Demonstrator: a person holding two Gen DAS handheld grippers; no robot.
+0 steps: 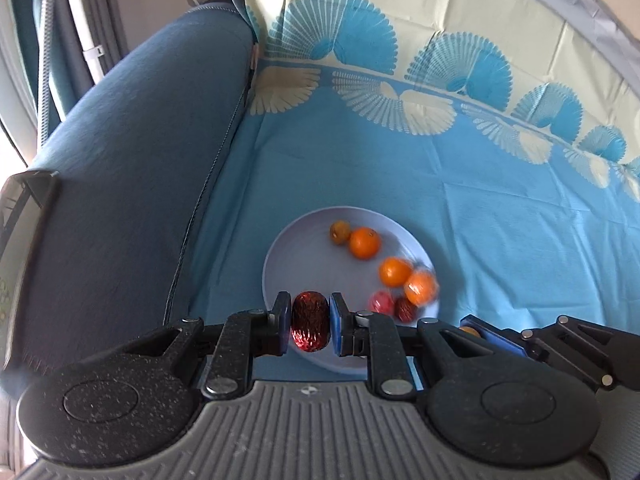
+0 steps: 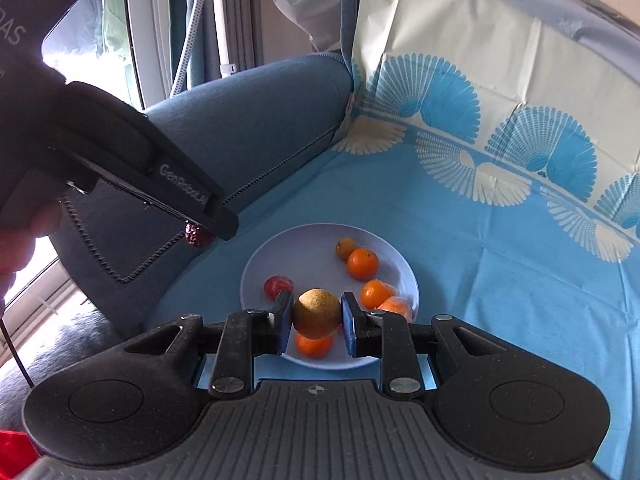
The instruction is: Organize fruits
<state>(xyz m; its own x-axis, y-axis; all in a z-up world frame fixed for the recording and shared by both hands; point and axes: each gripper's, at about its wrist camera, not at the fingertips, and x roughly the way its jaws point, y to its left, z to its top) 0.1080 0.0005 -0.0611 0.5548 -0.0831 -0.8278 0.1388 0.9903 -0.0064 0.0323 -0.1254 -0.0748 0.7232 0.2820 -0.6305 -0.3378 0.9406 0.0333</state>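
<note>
A pale blue plate (image 1: 288, 248) lies on the blue cloth and holds several small oranges (image 1: 364, 243) and red fruits (image 1: 380, 302). My left gripper (image 1: 310, 326) is shut on a dark red wrinkled date (image 1: 310, 326) above the plate's near left rim. It also shows in the right wrist view (image 2: 198, 234) at the left, above the sofa seam. My right gripper (image 2: 316, 316) is shut on a round brownish-yellow fruit (image 2: 316, 313) above the plate (image 2: 304, 252). An orange (image 2: 314, 345) lies under it. The right gripper's finger shows in the left wrist view (image 1: 496, 340) at the right of the plate.
A blue sofa armrest (image 1: 140, 152) rises left of the plate. The patterned blue and cream cloth (image 1: 500, 200) covers the seat and backrest. A window and curtains (image 2: 132, 40) stand behind the armrest.
</note>
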